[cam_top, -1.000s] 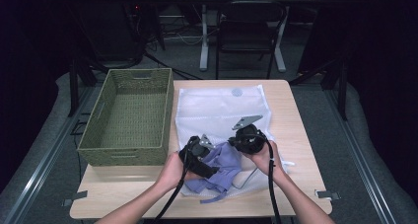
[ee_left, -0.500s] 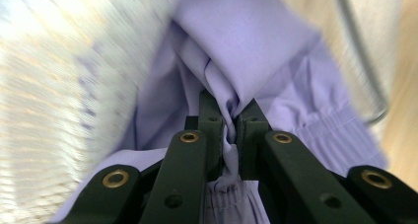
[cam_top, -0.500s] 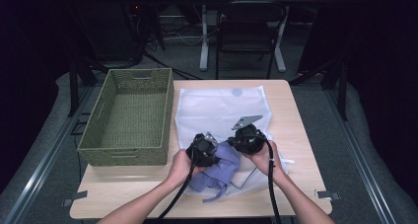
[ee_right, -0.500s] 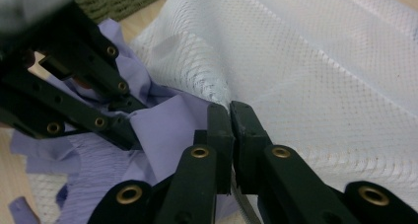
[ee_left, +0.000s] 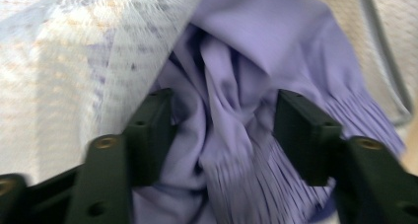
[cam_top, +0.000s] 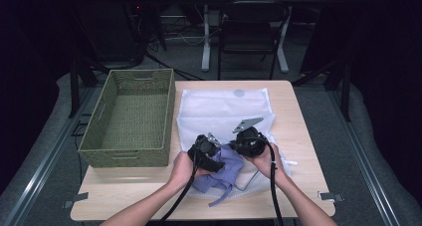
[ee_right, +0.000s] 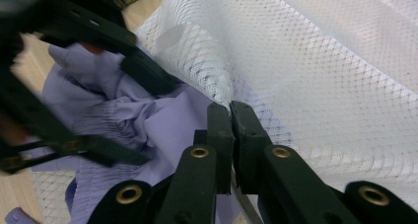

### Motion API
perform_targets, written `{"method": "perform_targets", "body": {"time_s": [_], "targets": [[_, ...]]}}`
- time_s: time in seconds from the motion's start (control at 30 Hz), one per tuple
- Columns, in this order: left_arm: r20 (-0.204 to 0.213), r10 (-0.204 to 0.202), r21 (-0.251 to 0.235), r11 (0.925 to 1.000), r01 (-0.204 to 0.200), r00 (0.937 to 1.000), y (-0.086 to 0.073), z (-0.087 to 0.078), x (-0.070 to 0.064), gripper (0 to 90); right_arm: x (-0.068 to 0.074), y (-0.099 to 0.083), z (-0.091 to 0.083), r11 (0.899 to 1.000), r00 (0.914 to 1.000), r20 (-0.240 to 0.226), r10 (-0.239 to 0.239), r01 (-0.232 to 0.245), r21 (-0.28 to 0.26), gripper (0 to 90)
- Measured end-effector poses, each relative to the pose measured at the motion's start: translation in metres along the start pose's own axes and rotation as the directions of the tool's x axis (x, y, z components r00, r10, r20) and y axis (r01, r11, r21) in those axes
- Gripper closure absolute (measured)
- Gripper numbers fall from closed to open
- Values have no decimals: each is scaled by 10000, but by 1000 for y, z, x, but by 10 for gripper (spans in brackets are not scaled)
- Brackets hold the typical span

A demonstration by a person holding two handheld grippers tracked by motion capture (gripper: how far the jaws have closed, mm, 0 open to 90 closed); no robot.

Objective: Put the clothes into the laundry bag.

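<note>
Stuffing the cloth (cam_top: 226, 167) into the mesh bag (cam_top: 224, 109) is the step here, I reckon; it sits at the near end of the bag on the table (cam_top: 298, 136), part under the netting and part spilling out toward the person, with a strip trailing off the front.

The right claw (ee_right: 230, 108) is pinched tight on the bag's edge, jaws closed with just the netting between them; that's what keeps the mouth up. The left claw (ee_left: 222, 130) is wide open, jaws either side of a bunched wad of cloth, not squeezing it as far as I can see.

How I'd do it well: lift the right one a touch higher so the mouth gapes; a flat mouth just snags the folds. Close the left on the thick bunched part, not the pleated hem; a hem grab lets the rest drag behind. Push deep toward the far end of the bag, then come back for the trailing strip; don't let it catch the zip edge.

The basket (cam_top: 127, 116) sits well clear on the left; no bother there.
</note>
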State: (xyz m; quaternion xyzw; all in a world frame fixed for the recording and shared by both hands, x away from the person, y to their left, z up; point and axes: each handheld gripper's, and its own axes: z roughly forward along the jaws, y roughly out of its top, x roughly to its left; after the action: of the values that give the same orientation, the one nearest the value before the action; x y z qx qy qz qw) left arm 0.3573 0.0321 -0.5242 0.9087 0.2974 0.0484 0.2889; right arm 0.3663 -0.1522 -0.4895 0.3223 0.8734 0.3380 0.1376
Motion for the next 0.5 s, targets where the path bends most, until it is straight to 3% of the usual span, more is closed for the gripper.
{"method": "perform_targets", "body": {"time_s": [0.1, 0.27, 0.5], "targets": [[-60, 263, -119, 9996, -264, 9996, -10, -14, -5, 321, -1, -1, -1, 10000, 10000, -4, 16, -16, 24, 879], [52, 118, 18, 9999, -118, 9999, -22, -19, -4, 274, -1, -2, 0, 10000, 10000, -14, 7, -7, 99, 878], [223, -251, 70, 9997, 249, 9994, -24, 1, 0, 445, 1, -2, 4, 9998, 10000, -48, -42, 43, 213, 878]]}}
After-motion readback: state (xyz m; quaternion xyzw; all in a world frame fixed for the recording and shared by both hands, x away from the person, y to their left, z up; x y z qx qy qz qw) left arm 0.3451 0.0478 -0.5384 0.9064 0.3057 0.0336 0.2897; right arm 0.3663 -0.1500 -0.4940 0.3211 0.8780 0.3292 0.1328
